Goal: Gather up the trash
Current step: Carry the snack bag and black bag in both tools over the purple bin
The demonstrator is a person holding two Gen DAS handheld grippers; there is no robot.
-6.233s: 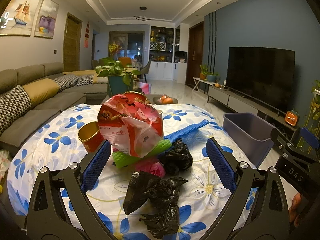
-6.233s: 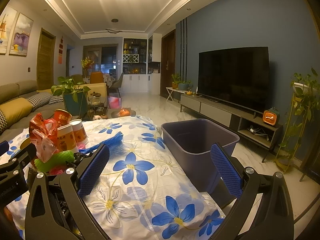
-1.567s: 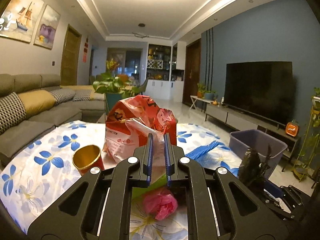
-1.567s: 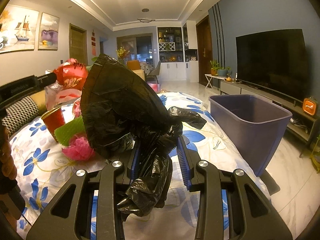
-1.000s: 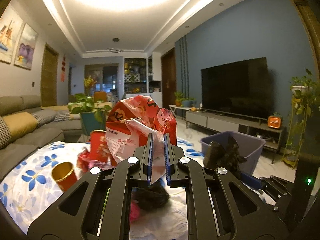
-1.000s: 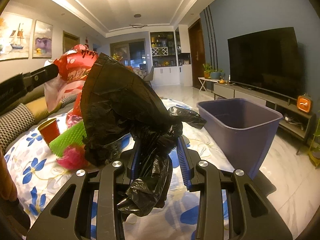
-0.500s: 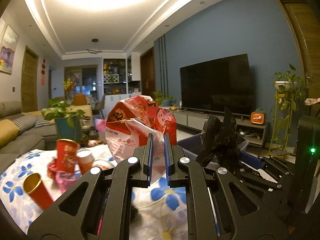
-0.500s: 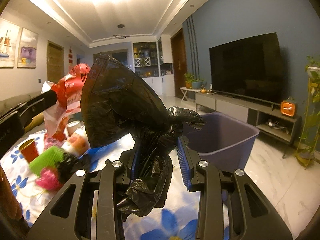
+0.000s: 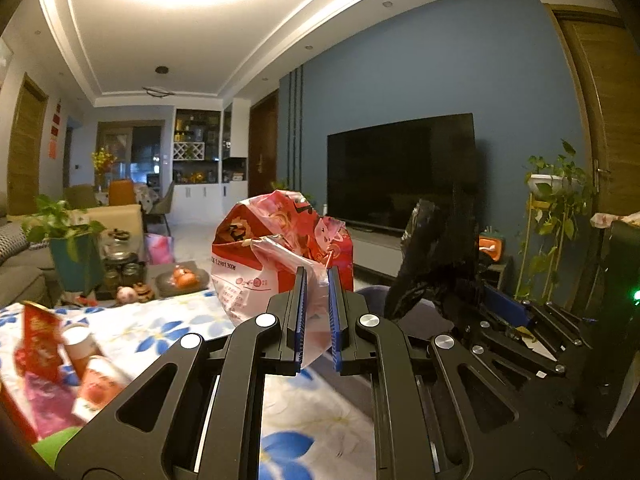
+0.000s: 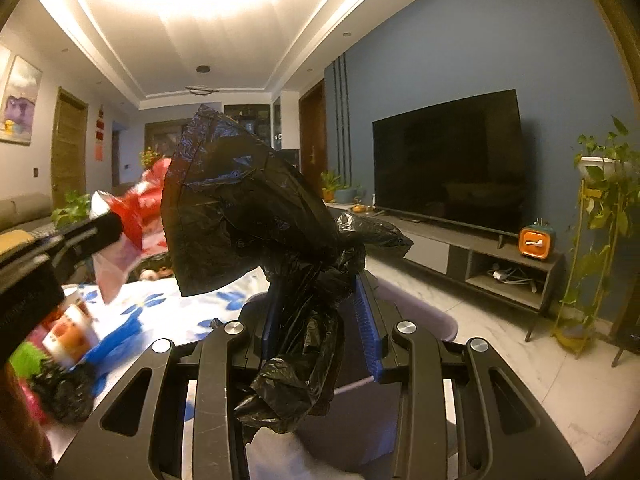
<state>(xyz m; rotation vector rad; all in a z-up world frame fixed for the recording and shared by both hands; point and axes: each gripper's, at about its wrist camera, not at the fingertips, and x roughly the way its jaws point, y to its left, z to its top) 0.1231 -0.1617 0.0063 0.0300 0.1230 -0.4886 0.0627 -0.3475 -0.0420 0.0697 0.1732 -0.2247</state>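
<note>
Blue-walled living room, a dark television [image 10: 448, 160] ahead on a low console; beneath both tools lies a worktop [image 9: 168, 328] in a blue-flower cloth, cups and wrappers [image 9: 68, 356] blurred to the lower left. Left hand-held gripper [image 9: 317, 312] is clamped nearly closed on a red-and-white snack bag [image 9: 276, 252] standing up past its fingertips; right hand-held gripper [image 10: 320, 308], just to its right, pinches a crumpled black plastic bag [image 10: 240, 204], the purple bin [image 10: 420, 312] directly beyond and below its fingers.
</note>
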